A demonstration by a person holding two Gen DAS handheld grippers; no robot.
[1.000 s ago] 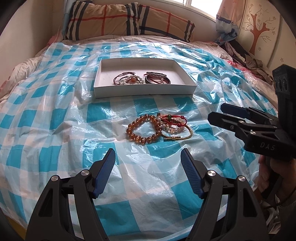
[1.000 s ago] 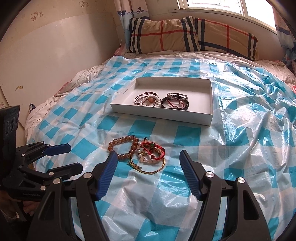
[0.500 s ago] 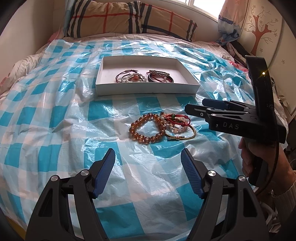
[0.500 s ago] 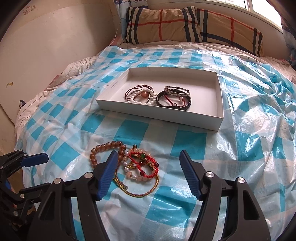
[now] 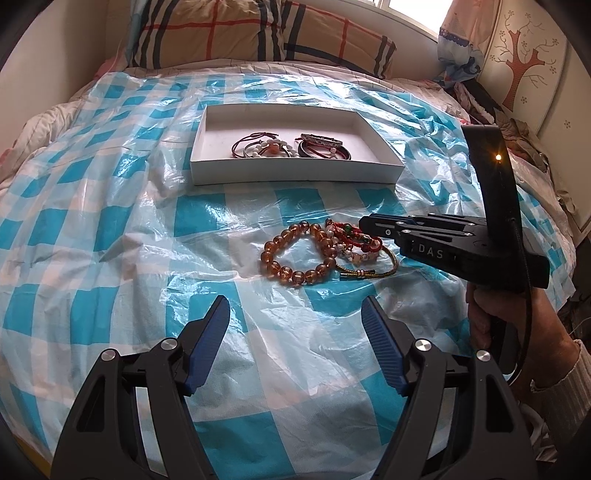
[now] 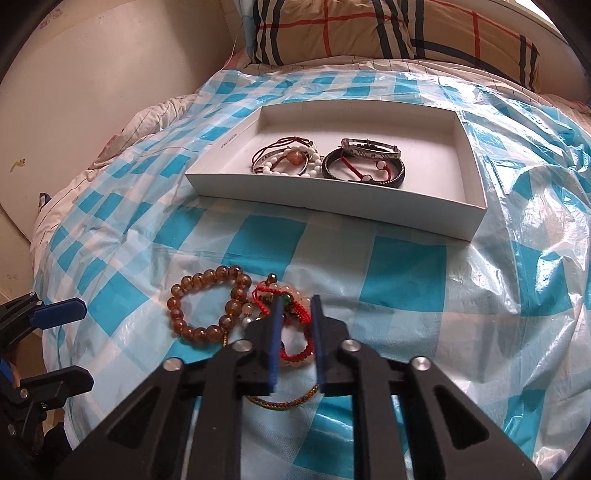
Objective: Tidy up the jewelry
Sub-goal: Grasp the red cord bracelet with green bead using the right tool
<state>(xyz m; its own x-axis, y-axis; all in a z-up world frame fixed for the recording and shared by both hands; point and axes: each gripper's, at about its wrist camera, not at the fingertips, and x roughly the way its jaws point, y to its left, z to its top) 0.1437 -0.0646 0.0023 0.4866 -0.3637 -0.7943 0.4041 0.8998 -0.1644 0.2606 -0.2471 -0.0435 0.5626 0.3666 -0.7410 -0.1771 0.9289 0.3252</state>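
Note:
A pile of bracelets lies on the blue-checked plastic sheet (image 5: 110, 221): an amber bead bracelet (image 5: 266, 254) (image 6: 175, 317), a red cord bracelet (image 6: 295, 356) (image 5: 354, 236) with pale beads, and a gold cord bracelet (image 5: 369, 274) (image 6: 284, 404). My right gripper (image 6: 294, 301) (image 5: 364, 223) is down on the pile, its jaws closing tight onto the red cord bracelet, which sits between the pads. My left gripper (image 5: 295, 306) (image 6: 86, 345) hovers open short of the pile, holding nothing. Behind the pile, the white tray (image 5: 295, 173) (image 6: 332, 206) holds several bracelets (image 6: 288, 158).
Striped pillows (image 5: 221, 33) lie at the head of the bed beyond the tray. The crinkled sheet falls away at the bed's edges. A person's hand (image 5: 491, 314) grips the right tool's handle at the right. Clothes are piled by the wall (image 5: 491, 110).
My right gripper came forward and down over the bracelet pile, and its jaws went from wide open to nearly together around the red cord bracelet. The left gripper stayed put.

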